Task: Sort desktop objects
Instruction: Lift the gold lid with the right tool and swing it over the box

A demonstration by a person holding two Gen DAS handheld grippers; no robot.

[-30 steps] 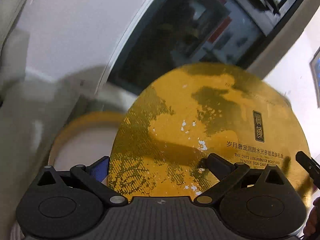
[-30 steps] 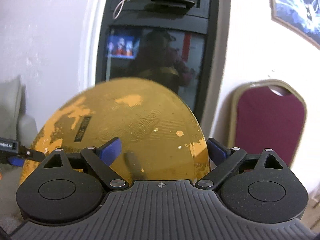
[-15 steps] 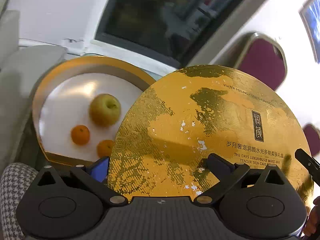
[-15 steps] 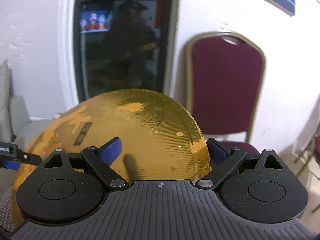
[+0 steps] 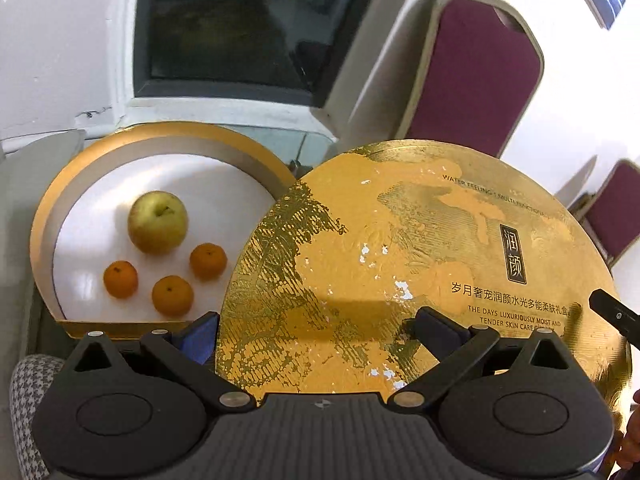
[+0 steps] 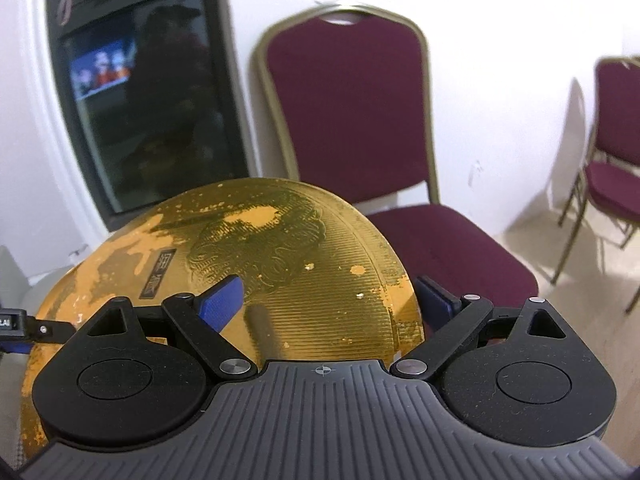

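Note:
A round gold lid (image 5: 400,264) with printed Chinese text is held in the air between both grippers. My left gripper (image 5: 316,332) is shut on its left edge. My right gripper (image 6: 332,300) is shut on its right edge; the lid (image 6: 256,264) fills the lower left of that view. Below and left, the open round gold box (image 5: 52,208) with a white inside holds a yellow-green apple (image 5: 157,222) and three small oranges (image 5: 172,295). The lid is tilted and hides the box's right part.
A dark glass-fronted cabinet (image 5: 240,28) stands against the white wall behind the box. A maroon chair with a gold frame (image 6: 352,120) stands to the right, a second chair (image 6: 616,152) farther right. A houndstooth fabric (image 5: 28,392) lies at the lower left.
Both grippers have tipped downward and swung right with the lid. The open box with the fruit has come into the left wrist view, and the chairs into both views.

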